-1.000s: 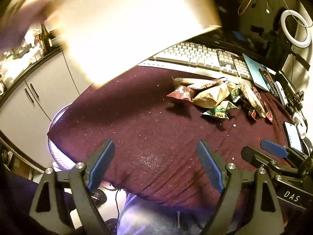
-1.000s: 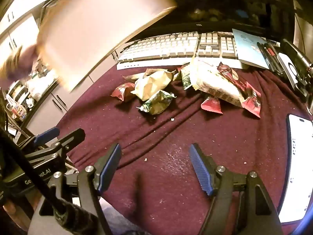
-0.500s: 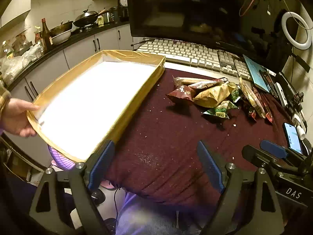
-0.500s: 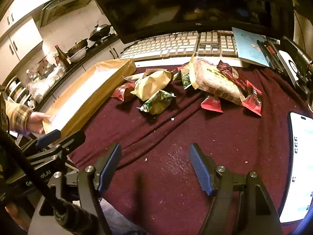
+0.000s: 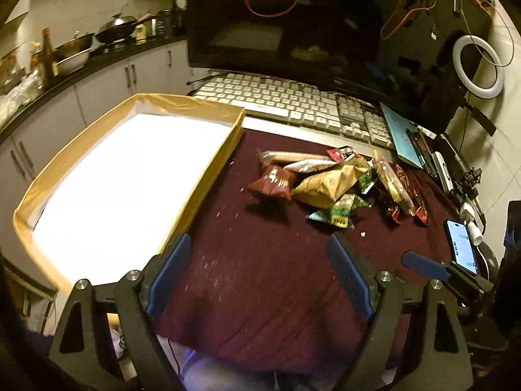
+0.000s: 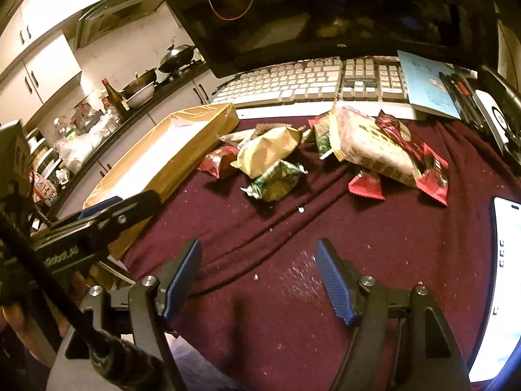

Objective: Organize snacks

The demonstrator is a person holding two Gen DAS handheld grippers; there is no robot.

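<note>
A pile of snack packets (image 5: pixel 329 182) lies on the maroon cloth (image 5: pixel 260 277): a dark red packet (image 5: pixel 272 183), a gold bag (image 5: pixel 325 184), a green packet (image 5: pixel 337 213) and others. In the right wrist view the pile (image 6: pixel 283 156) includes a large clear bag (image 6: pixel 371 145). A shallow gold-edged box (image 5: pixel 208 169) with a white inside lies to the left, empty; it also shows in the right wrist view (image 6: pixel 182 150). My left gripper (image 5: pixel 257 277) is open and empty over the near cloth. My right gripper (image 6: pixel 259 277) is open and empty, short of the pile.
A keyboard (image 5: pixel 293 102) and a dark monitor (image 5: pixel 325 22) stand behind the pile. A blue notebook (image 5: pixel 402 138) and pens lie at the back right. A lit phone (image 5: pixel 460 247) lies at the right edge. Kitchen counter (image 5: pixel 81 65) with pans at left.
The gold-edged box came down from the air and now lies flat on the table's left side. The hand that held it has left. Both grippers stay open, almost unmoved.
</note>
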